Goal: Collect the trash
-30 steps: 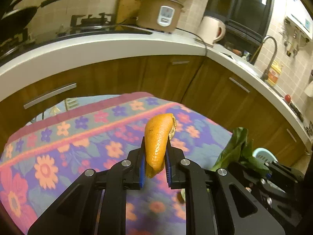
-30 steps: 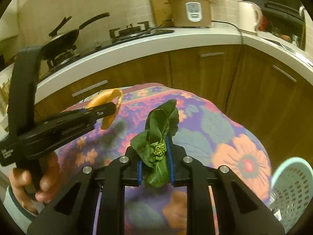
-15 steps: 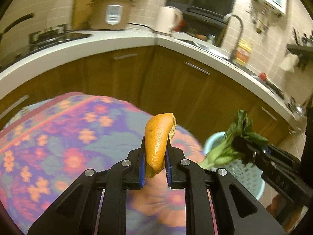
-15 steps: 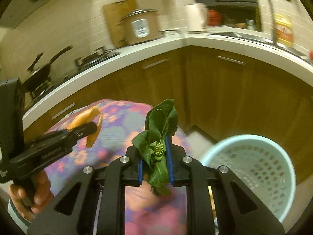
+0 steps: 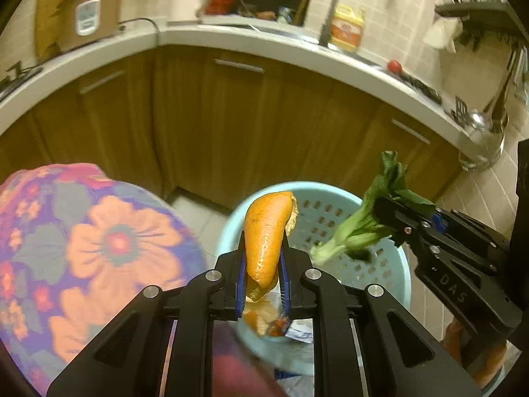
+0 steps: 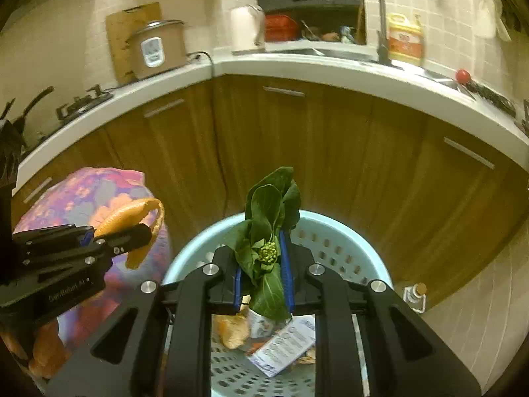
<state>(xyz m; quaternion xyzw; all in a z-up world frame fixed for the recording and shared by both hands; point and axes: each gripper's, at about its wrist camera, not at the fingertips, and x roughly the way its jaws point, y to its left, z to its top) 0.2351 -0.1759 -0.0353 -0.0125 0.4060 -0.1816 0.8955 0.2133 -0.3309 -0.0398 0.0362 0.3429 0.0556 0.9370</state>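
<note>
Left gripper [image 5: 263,276] pinching an orange peel [image 5: 266,238] between its blue pads, peel standing up out of the jaws, curved, tip toward the far side. Right gripper [image 6: 263,276] pinching a leafy green vegetable stalk [image 6: 269,231], leaves sticking up, small yellow-green bud cluster at centre. Both held over a light blue perforated basket [image 6: 334,231] on the floor. In the left wrist view the peel sits above the basket's near-left rim [image 5: 228,228]; the right gripper [image 5: 401,221] comes in from the right with the greens [image 5: 363,228] over the basket opening, cut stem end pointing down-left. In the right wrist view the left gripper [image 6: 139,233] with peel [image 6: 132,215] is at left, just outside the basket rim, over the edge of the floral cloth.

Basket already has trash: orange peel pieces [image 6: 233,329], a printed white-blue wrapper [image 6: 284,344], other scraps too blurred to name.

Left of the basket, a desk covered with purple-orange floral cloth [image 5: 99,244]. Small glass bottle with cork [image 6: 415,294] on the tiled floor right of the basket, near the cabinet.

Behind: brown wood cabinets [image 6: 330,152], white curved countertop [image 6: 330,72]. On it a rice cooker [image 6: 158,49], cutting board [image 6: 129,29] leaning on the wall, white kettle [image 6: 246,29], faucet [image 6: 373,6], yellow detergent bottle [image 6: 405,41], a red tomato [image 6: 463,75]. Gas stove [image 6: 82,101] at far left.
</note>
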